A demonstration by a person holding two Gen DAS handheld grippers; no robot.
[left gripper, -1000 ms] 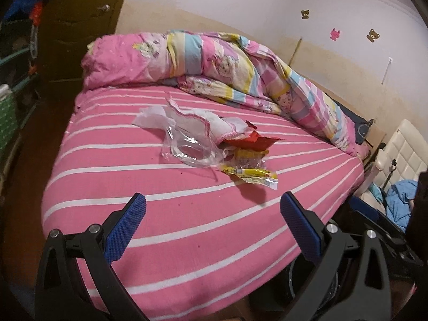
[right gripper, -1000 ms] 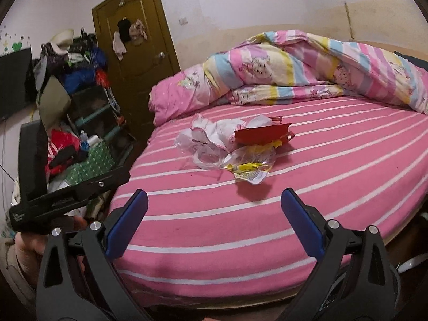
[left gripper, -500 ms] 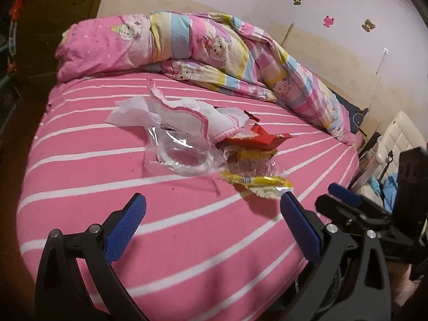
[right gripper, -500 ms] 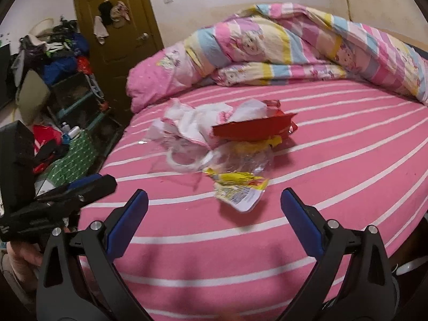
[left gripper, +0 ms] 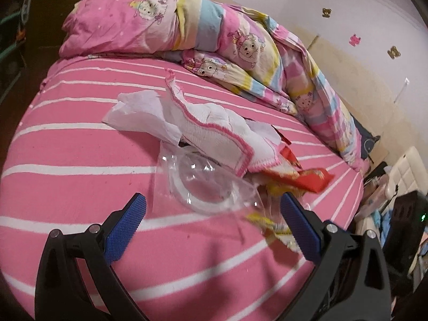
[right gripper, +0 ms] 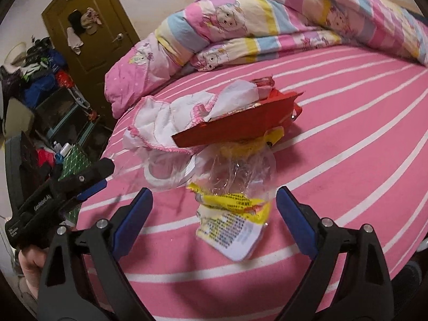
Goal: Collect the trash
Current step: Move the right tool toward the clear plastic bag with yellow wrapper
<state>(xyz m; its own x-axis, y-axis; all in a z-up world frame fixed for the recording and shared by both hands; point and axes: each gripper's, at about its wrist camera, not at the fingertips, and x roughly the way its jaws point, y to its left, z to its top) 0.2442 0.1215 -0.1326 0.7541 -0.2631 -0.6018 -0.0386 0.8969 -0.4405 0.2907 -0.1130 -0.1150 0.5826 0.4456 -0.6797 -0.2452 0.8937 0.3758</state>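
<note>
Nearest, the right gripper (right gripper: 211, 208) is held wide apart over the pink striped bed (right gripper: 347, 160), its jaws having just narrowed slightly, nothing pinched. The left gripper (left gripper: 212, 214) is likewise spread and empty. Just beyond, a yellow wrapper (right gripper: 235, 214) lies in front of the trash pile (right gripper: 214, 128). The approach step is judged under way; lowering and closing on the wrapper is called for next.

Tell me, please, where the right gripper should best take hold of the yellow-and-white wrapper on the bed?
Probably grip the yellow-and-white wrapper at its near white end, which curls up off the bed sheet. Come from the near side, where the right gripper has open jaws either side of it.
</note>
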